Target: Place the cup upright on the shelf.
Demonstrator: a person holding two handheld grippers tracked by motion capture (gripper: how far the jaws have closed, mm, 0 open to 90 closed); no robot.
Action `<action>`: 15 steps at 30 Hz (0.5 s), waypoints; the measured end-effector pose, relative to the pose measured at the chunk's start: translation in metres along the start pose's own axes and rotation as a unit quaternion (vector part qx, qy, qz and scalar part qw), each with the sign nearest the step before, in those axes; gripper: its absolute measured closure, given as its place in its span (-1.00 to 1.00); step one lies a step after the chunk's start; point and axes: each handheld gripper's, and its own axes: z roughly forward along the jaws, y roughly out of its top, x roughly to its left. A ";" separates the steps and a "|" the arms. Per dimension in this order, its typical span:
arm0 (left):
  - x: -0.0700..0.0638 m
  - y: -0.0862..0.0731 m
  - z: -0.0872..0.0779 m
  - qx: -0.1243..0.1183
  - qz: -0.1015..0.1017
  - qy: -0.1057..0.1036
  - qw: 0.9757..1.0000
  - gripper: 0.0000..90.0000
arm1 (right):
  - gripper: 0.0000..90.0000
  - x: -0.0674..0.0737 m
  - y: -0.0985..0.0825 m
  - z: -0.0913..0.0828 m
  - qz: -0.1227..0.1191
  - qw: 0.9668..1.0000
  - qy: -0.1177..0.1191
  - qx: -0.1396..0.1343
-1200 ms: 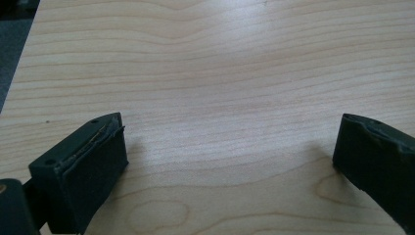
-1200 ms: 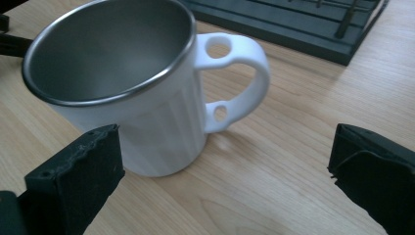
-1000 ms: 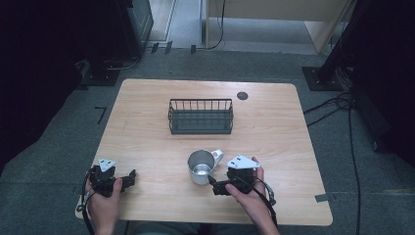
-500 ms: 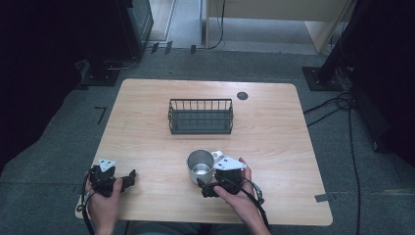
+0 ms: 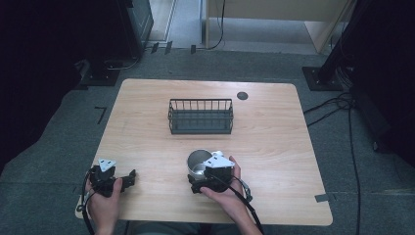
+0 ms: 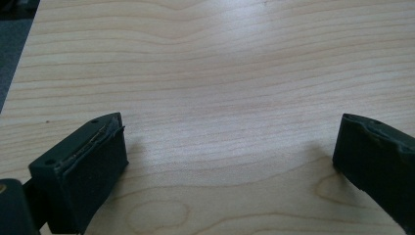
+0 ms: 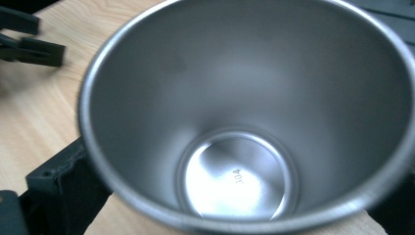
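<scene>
**benchfan:** Why's the steel cup (image 5: 197,162) parked at the near middle of the table (image 5: 274,142)? Looks like it's being lined up for a grab. The right gripper (image 5: 203,182) is brought in low from the near side, and in the right gripper view the cup's open mouth (image 7: 244,117) is seen right between the jaws, one black jaw just beside its wall. Whether it's actually pinched can't be told.

**wirebasket_99:** Agreed, contact can't be called. The left gripper (image 5: 128,177) is kept out of the way near the front left corner, jaws spread wide over bare wood (image 6: 220,88), nothing held.

**benchfan:** Room-wise, the wire basket (image 5: 200,116) is set well beyond the cup, with open tabletop left between. The front edge is close behind both hands, so backing up is limited.
</scene>
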 end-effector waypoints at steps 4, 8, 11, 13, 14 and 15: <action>0.000 0.000 0.000 0.000 0.000 0.000 1.000 -1.00 | -0.88 0.003 0.000 0.003 -0.006 1.000 -0.020 -0.002; 0.000 0.000 0.000 0.000 0.000 0.000 1.000 -1.00 | -0.85 0.003 0.000 0.005 -0.016 1.000 -0.026 -0.005; 0.000 0.000 0.000 0.000 0.000 0.000 1.000 -1.00 | -0.83 0.004 0.000 0.005 -0.027 0.999 -0.029 -0.007; 0.000 0.000 0.000 0.000 0.000 0.000 1.000 -1.00 | -0.83 0.004 0.000 0.006 -0.030 0.999 -0.030 -0.008; 0.000 0.000 0.000 0.000 0.000 0.000 1.000 -1.00 | -0.83 0.005 0.001 0.006 -0.033 0.999 -0.028 -0.009; 0.000 0.000 0.000 0.000 0.000 0.000 1.000 -1.00 | -0.83 0.005 0.001 0.006 -0.033 0.999 -0.028 -0.009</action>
